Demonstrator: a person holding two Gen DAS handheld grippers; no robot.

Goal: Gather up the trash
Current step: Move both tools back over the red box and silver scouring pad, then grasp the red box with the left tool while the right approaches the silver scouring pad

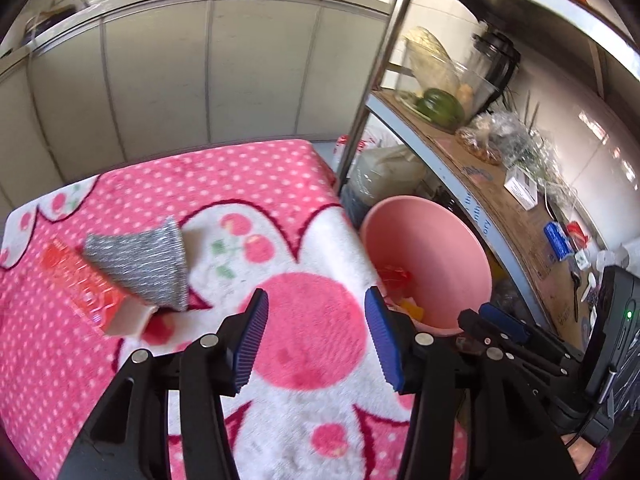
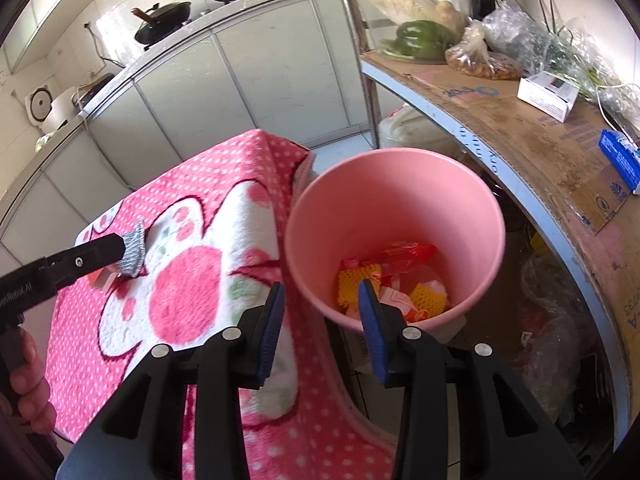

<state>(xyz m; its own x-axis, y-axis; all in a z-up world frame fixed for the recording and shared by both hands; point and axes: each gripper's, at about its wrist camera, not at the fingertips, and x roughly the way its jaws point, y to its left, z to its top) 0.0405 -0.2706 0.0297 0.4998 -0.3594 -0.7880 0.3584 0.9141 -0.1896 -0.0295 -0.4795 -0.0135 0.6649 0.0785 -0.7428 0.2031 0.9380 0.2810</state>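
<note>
Left gripper jaws wide apart, empty, aimed over blanket-covered surface; silver wrapper and red box lie ahead-left, awaiting pickup. Right gripper jaws parted, empty, straddling near rim of pink bin, probably steadying it; trash inside, just ahead

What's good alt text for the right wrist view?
Open right gripper hovers empty over the near rim of a pink bin holding wrappers. Left, the left gripper reaches a silver pouch on the pink blanket.
</note>
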